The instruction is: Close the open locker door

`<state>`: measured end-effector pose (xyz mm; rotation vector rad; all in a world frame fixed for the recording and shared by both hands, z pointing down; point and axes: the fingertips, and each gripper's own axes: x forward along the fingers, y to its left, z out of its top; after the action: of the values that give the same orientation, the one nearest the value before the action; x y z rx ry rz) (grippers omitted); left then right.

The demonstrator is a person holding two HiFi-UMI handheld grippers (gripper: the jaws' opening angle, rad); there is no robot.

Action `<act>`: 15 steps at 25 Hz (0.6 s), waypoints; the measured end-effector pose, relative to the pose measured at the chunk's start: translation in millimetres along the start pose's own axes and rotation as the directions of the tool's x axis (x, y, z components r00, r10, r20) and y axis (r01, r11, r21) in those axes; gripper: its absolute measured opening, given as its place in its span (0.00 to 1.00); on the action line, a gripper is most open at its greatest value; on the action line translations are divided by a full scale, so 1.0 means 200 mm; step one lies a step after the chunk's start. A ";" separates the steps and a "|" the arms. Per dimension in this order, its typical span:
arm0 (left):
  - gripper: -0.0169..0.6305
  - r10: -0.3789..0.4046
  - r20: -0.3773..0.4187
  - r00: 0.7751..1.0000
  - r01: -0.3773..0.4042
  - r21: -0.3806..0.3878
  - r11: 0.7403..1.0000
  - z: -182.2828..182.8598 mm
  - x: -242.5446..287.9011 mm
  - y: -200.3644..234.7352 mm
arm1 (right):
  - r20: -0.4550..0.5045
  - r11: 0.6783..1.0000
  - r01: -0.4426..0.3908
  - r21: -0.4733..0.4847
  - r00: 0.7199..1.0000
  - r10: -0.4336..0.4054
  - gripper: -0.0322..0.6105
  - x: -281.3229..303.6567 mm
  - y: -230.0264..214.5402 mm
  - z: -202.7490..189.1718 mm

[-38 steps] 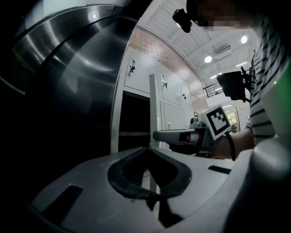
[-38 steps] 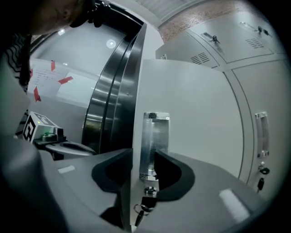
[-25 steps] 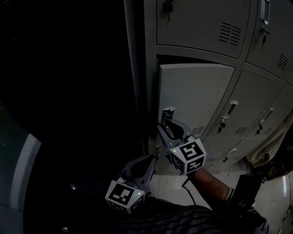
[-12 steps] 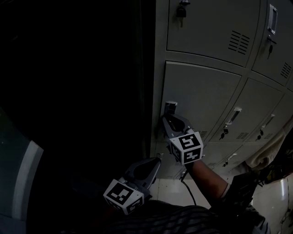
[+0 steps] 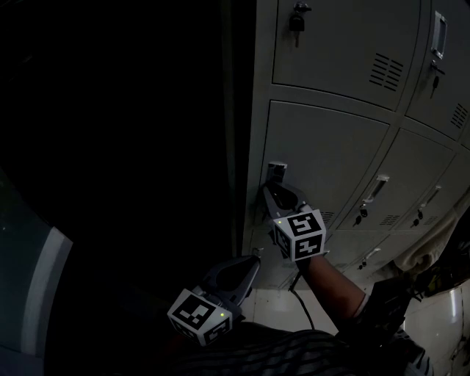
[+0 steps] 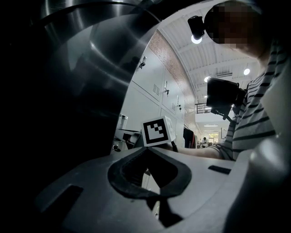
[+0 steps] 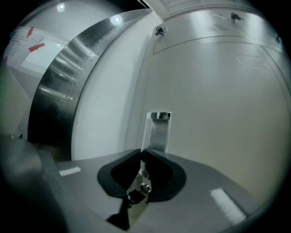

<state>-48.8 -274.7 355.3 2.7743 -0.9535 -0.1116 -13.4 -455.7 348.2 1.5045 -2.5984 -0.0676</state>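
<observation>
The grey locker door (image 5: 327, 158) lies flush with the locker front, in the left column below a door with a padlock. Its metal handle (image 5: 276, 172) sits at the door's left edge. My right gripper (image 5: 274, 190) reaches up to that handle. In the right gripper view the handle (image 7: 159, 129) stands up from the door (image 7: 218, 91), and its lower tab is pinched between the jaws of my right gripper (image 7: 142, 154). My left gripper (image 5: 254, 255) hangs lower and to the left, away from the lockers. Its jaws (image 6: 145, 149) meet at the tips with nothing between them.
A padlock (image 5: 297, 20) hangs on the door above. Neighbouring doors with handles (image 5: 373, 189) run to the right. A dark curved steel wall (image 7: 63, 77) stands left of the lockers. Pale floor tiles (image 5: 275, 299) show below. The person's striped sleeve (image 6: 254, 113) is behind the left gripper.
The door has swung from ajar to flush with the locker front. My right gripper went in with it and closed on the handle. The left gripper has barely moved.
</observation>
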 end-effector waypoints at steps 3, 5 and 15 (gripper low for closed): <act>0.03 -0.014 -0.001 1.000 0.014 0.005 1.000 -0.01 0.00 -0.03 | -0.007 1.000 -0.002 0.027 1.000 0.003 0.11 -0.01 0.00 -0.01; 0.03 -0.015 0.001 1.000 0.015 -0.001 1.000 -0.01 0.00 -0.03 | -0.003 0.998 -0.020 0.060 1.000 0.020 0.13 -0.01 0.00 0.00; 0.03 -0.028 0.001 1.000 0.028 -0.021 0.999 -0.03 0.02 -0.02 | 0.004 0.995 -0.080 0.064 0.997 0.080 0.30 -0.05 0.07 0.04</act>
<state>-43.3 -272.7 359.4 2.7696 -0.9084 -0.1263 -21.3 -440.7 341.2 1.4190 -2.6826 0.0235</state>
